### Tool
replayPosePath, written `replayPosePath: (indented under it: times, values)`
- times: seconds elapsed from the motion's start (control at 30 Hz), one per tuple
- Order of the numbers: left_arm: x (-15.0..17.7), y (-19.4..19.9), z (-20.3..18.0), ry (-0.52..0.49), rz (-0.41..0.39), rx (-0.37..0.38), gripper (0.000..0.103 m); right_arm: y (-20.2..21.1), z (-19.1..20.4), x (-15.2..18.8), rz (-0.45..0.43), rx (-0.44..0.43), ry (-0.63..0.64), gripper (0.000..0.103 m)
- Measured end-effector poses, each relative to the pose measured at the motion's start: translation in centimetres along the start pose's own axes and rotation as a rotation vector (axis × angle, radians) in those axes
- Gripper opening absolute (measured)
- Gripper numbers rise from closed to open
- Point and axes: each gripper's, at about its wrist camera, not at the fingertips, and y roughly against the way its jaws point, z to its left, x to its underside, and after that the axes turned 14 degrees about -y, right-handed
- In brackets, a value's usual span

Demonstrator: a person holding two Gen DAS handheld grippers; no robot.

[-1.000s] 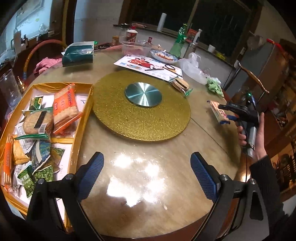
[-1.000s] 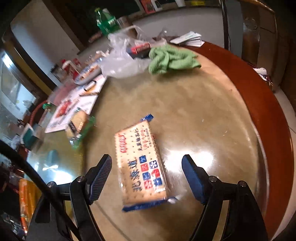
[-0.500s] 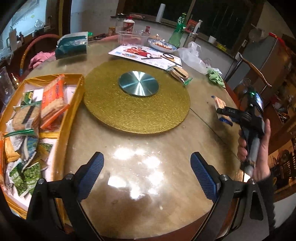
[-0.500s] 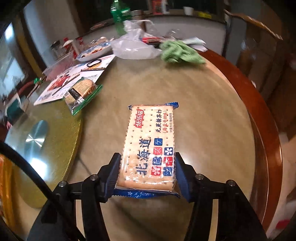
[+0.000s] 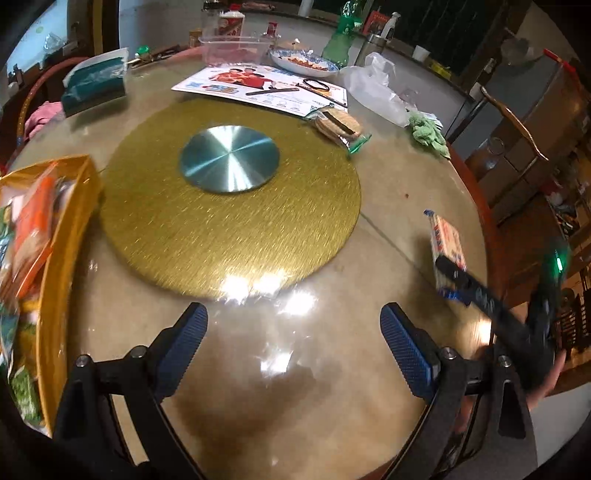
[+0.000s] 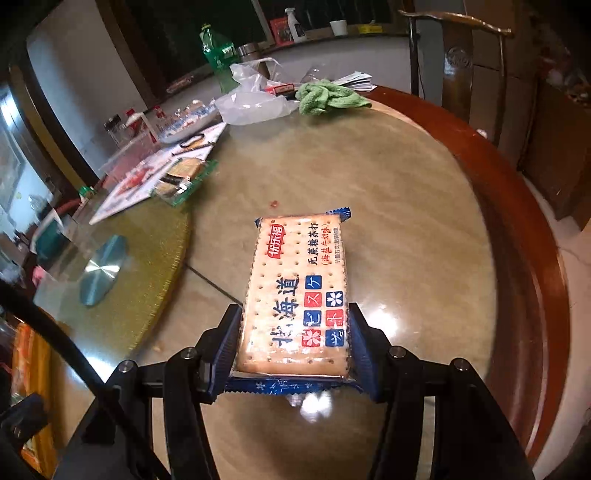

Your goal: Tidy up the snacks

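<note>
My right gripper [image 6: 293,345] is shut on a cracker packet [image 6: 297,291] with a blue wrapper and holds it above the table. The packet [image 5: 445,247] and right gripper [image 5: 458,275] also show at the right in the left wrist view. My left gripper [image 5: 293,341] is open and empty over the table's near edge. A gold tray [image 5: 61,254] with several snack packets stands at the left. A round-cracker packet [image 5: 338,125] with green ends lies at the far edge of the gold turntable [image 5: 229,221].
A printed sheet [image 5: 258,86], a clear box [image 5: 234,48], a dish [image 5: 303,62], a green bottle [image 5: 341,35], a plastic bag [image 5: 373,86] and a green cloth [image 5: 426,131] stand at the back. A teal pouch [image 5: 94,83] is back left. A wooden chair [image 6: 461,59] stands beyond the table's red rim [image 6: 532,240].
My right gripper closed on the cracker packet and lifted it off the table. My left gripper moved forward and right, so the tray slid to the left edge of its view.
</note>
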Motion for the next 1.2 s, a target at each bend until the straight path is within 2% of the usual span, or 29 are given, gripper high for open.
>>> replayPosePath:
  times: [0.07, 0.13, 0.2, 0.33, 0.47, 0.57, 0.63, 0.7, 0.87, 1.0, 1.13, 1.2]
  values:
    - [-1.9, -0.4, -0.5, 0.004, -0.006, 0.004, 0.094, -0.1, 0.0, 0.1, -0.001, -0.043, -0.015, 0.055]
    - [-4.2, -0.7, -1.3, -0.025, -0.015, -0.024, 0.094, -0.3, 0.1, 0.2, -0.018, -0.054, -0.008, 0.055]
    - [-6.3, -1.5, -2.2, -0.052, 0.003, -0.032, 0.094, -0.3, -0.1, 0.1, -0.019, -0.065, -0.021, 0.055]
    - [-9.5, -3.9, -3.0, -0.031, 0.042, -0.011, 0.094, -0.2, -0.6, -0.1, -0.015, -0.098, -0.065, 0.055]
    - [-12.4, -6.5, -3.1, 0.023, 0.064, -0.029, 0.094, 0.1, -1.0, 0.1, -0.039, -0.064, -0.095, 0.055]
    - [-15.4, -8.7, -3.4, 0.046, 0.075, -0.050, 0.094, 0.3, -1.5, -0.1, -0.079, 0.001, -0.119, 0.055]
    - [-17.1, -10.1, -3.2, 0.083, 0.094, -0.058, 0.094, 0.5, -2.0, -0.2, -0.088, 0.006, -0.145, 0.055]
    - [-18.9, -11.5, -2.9, 0.127, 0.074, -0.064, 0.094, 0.5, -2.3, -0.4, -0.090, -0.001, -0.163, 0.055]
    - [-22.1, -16.9, -1.7, 0.272, 0.124, -0.138, 0.094, 0.7, -2.6, -0.4, -0.085, -0.015, -0.166, 0.055]
    - [-23.5, -19.5, -2.4, 0.281, 0.160, -0.202, 0.094, 0.8, -2.7, -0.3, -0.082, -0.020, -0.160, 0.055]
    - [-24.0, -20.4, -1.7, 0.366, 0.150, -0.263, 0.094, 0.8, -2.6, -0.2, -0.082, -0.013, -0.149, 0.055]
    - [-24.2, -21.1, -1.5, 0.333, 0.166, -0.330, 0.095, 0.7, -2.7, -0.3, -0.080, -0.019, -0.154, 0.055]
